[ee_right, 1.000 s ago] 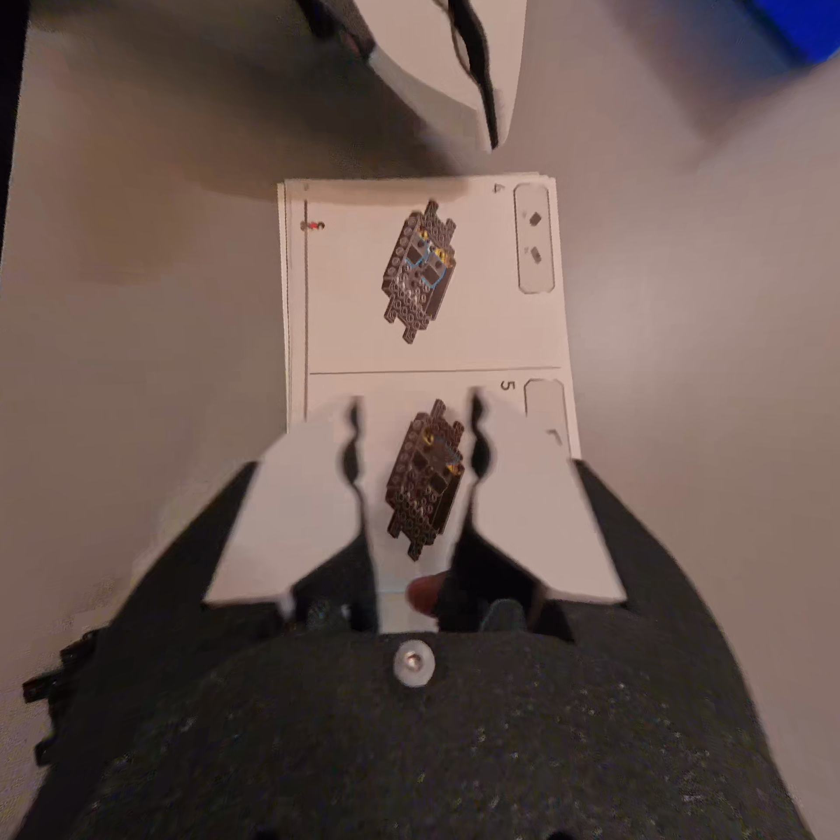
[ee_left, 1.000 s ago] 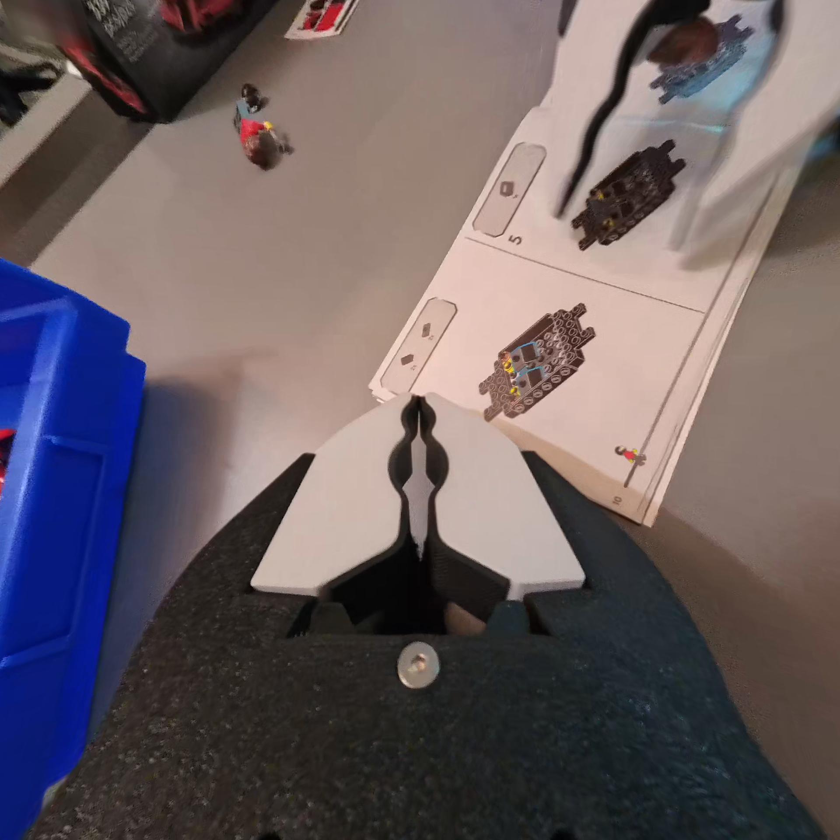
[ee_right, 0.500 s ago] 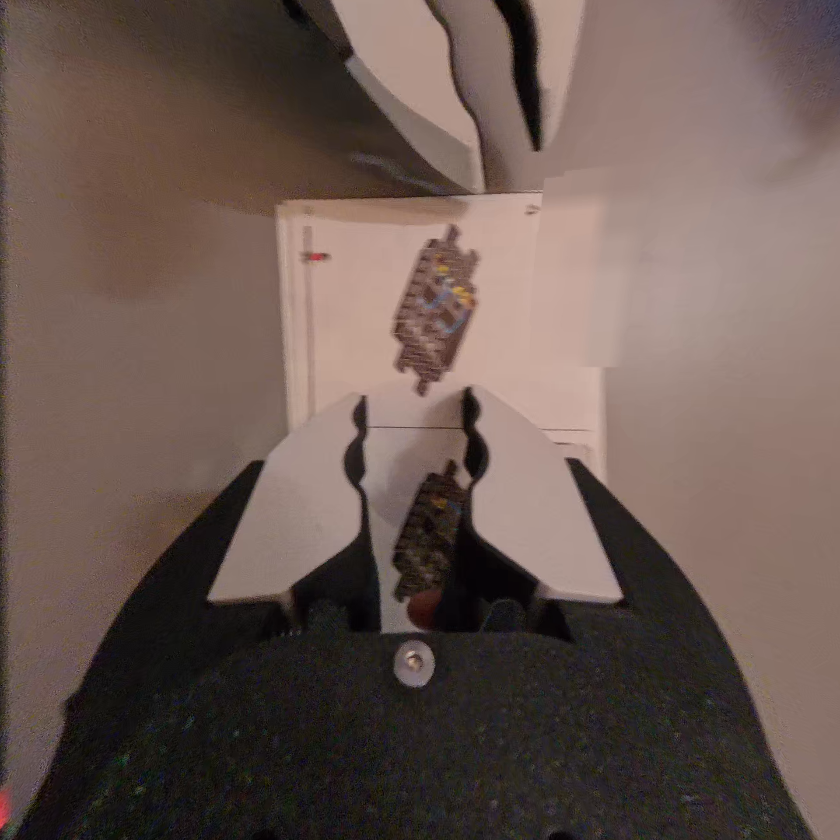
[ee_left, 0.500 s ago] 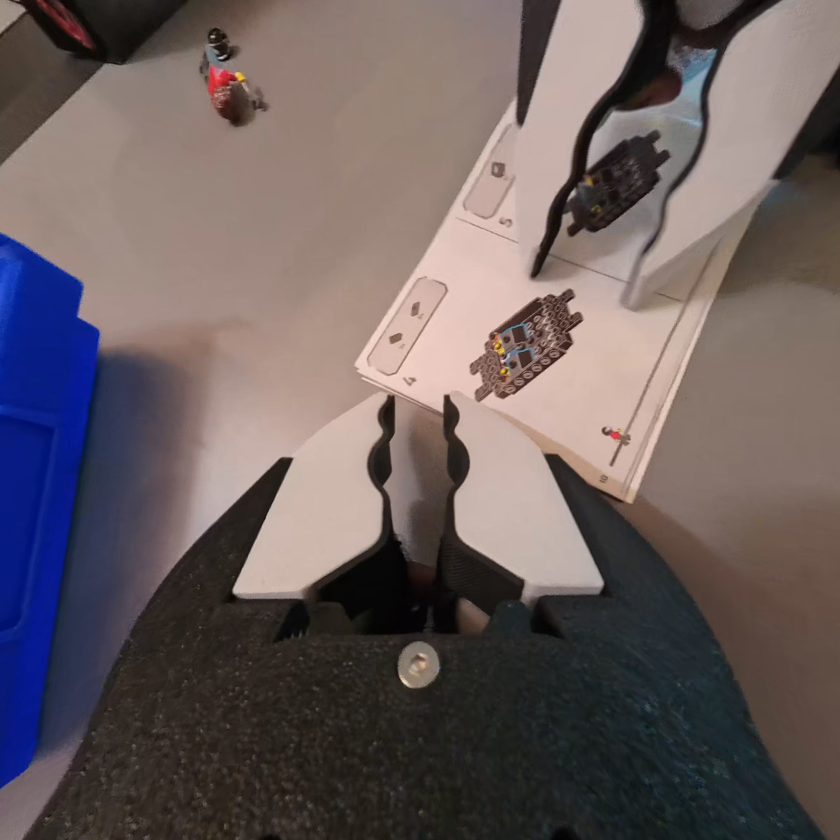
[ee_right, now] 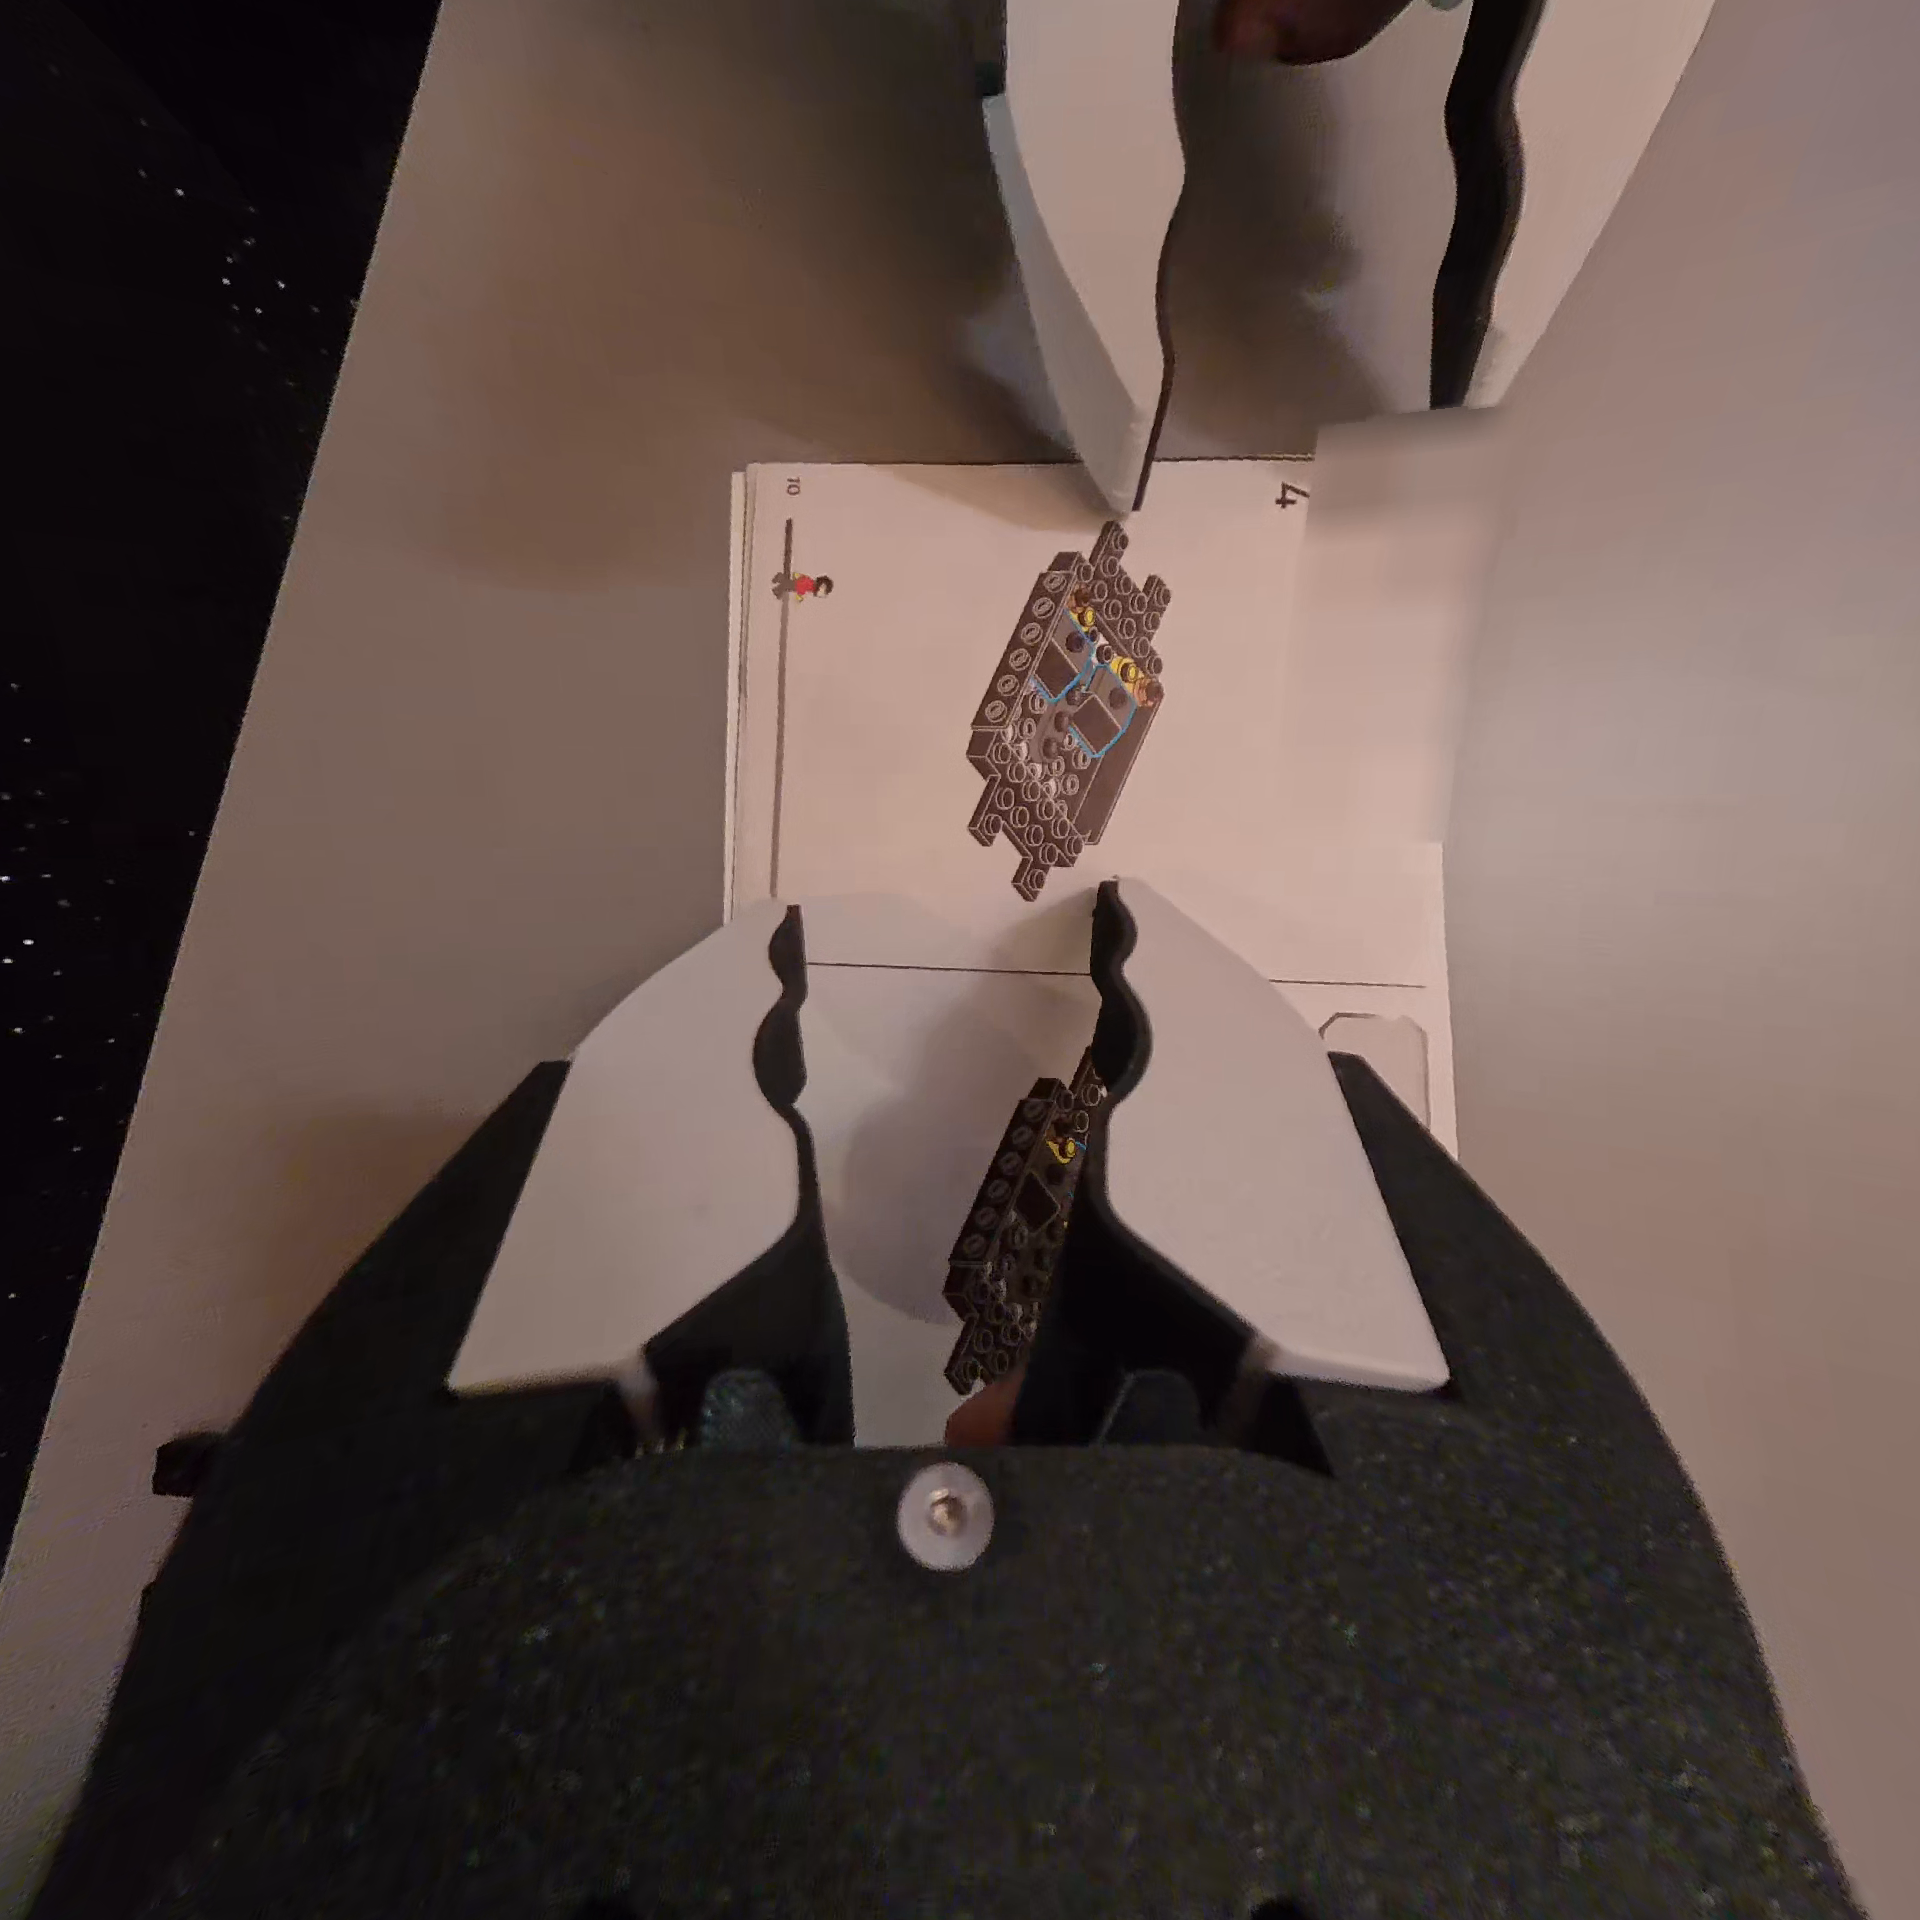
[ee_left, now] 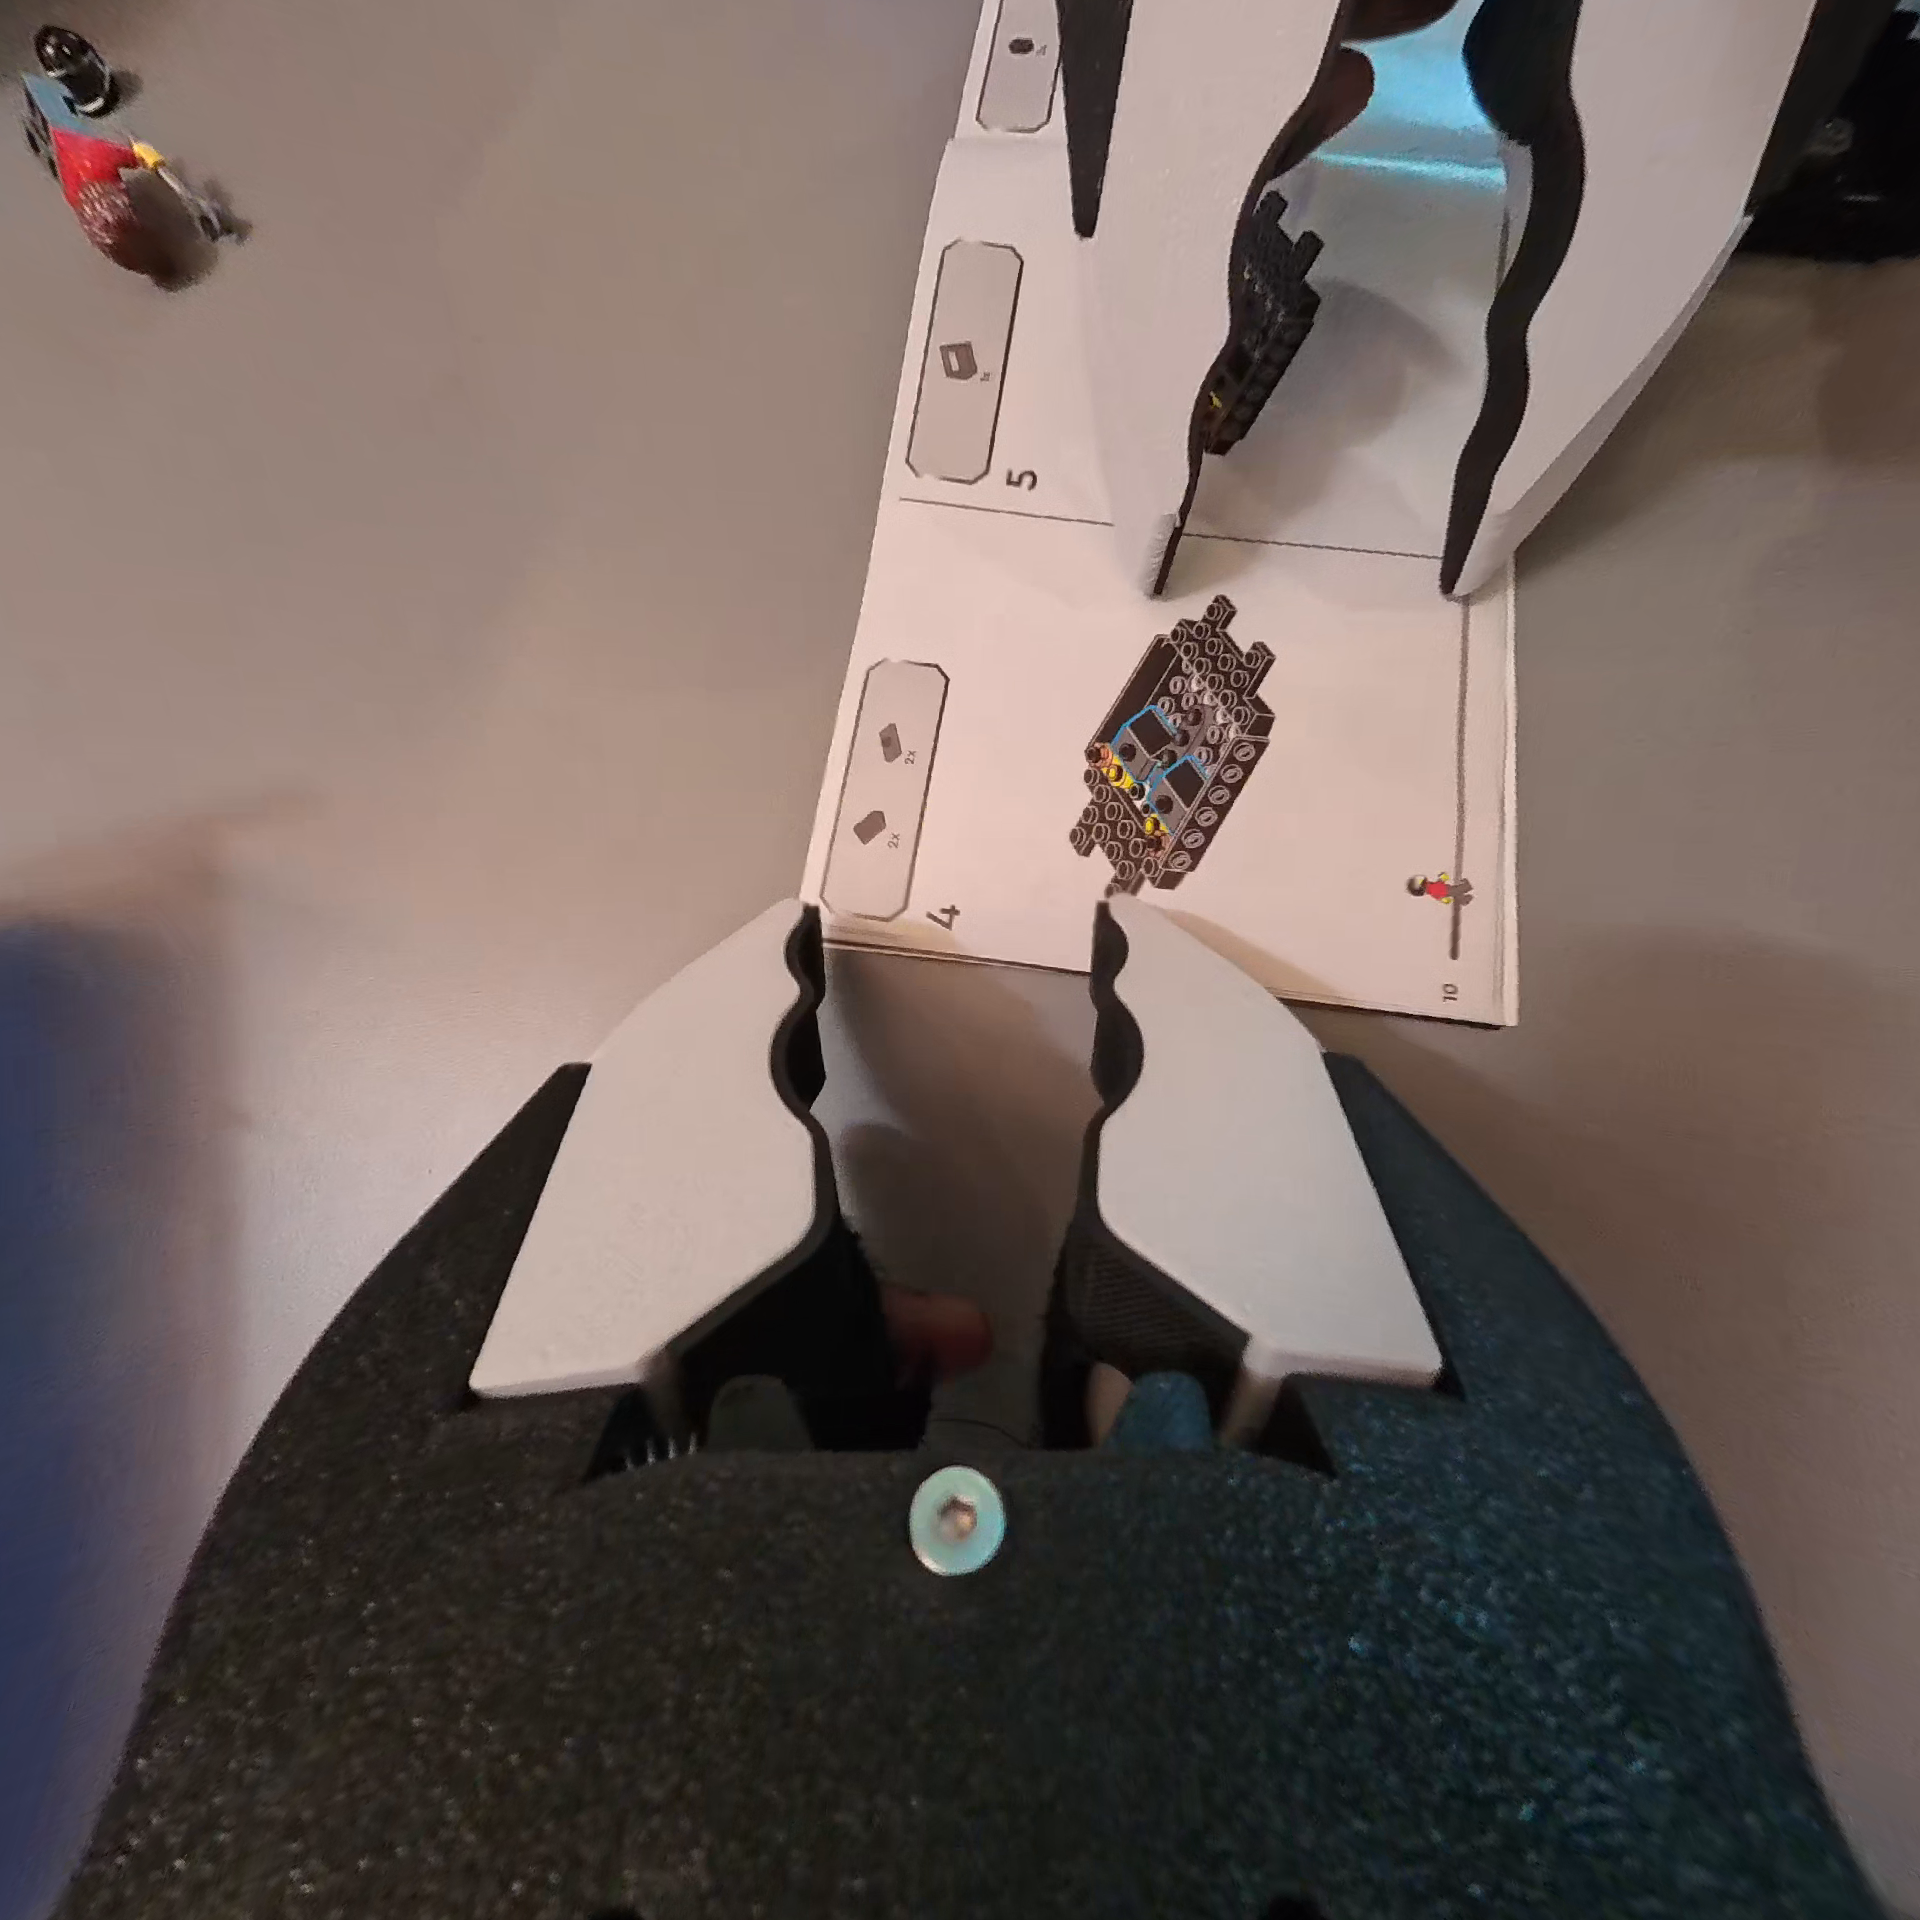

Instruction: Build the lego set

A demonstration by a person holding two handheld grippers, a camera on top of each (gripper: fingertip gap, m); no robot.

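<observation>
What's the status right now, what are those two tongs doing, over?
Left tongs open, empty, at the instruction booklet near edge. Right tongs open, empty, over the booklet. Toy figure lies off to the side. Over.

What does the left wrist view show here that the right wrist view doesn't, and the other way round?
Only the left wrist view shows the small red and black toy figure lying on the grey table. Only the right wrist view shows the table's edge with the dark floor beyond. Both show the open instruction booklet, with the left gripper and right gripper open over it.
</observation>
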